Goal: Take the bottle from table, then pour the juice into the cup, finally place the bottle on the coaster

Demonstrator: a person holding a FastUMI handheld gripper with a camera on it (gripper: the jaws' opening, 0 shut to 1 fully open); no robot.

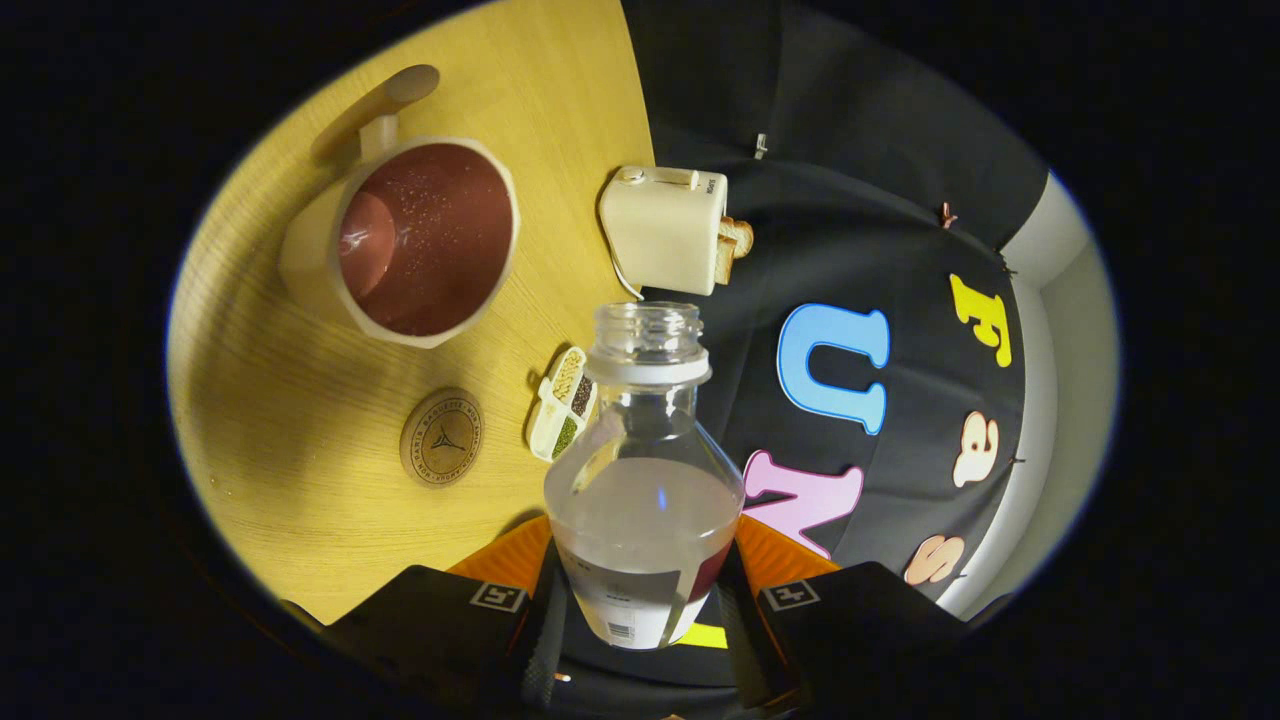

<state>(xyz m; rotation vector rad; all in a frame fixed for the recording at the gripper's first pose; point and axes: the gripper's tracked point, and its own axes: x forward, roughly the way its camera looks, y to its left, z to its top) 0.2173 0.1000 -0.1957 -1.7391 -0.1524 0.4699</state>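
We see the gripper (642,590) clamped on the bottle (645,480), one finger pressing each side of its lower body, so the jaws are held narrow around it. The bottle's long axis runs straight ahead along the fingers, with its uncapped mouth pointing away from them and its base back between them. The whole scene appears rolled sideways, the wooden table (300,450) standing on the left of the fingers. Clear liquid fills roughly the lower half of the bottle. Its base is cut off between the fingers, and the label there is only partly visible. Beyond the fingers and to their left sits the cup (415,240), a pale mug with a dark red inside and a handle. Nearer, ahead and left of the fingers, lies the round coaster (441,437). Just left of the bottle's neck is a small divided box (562,403), and beyond its mouth a toaster (665,232) holding toast.
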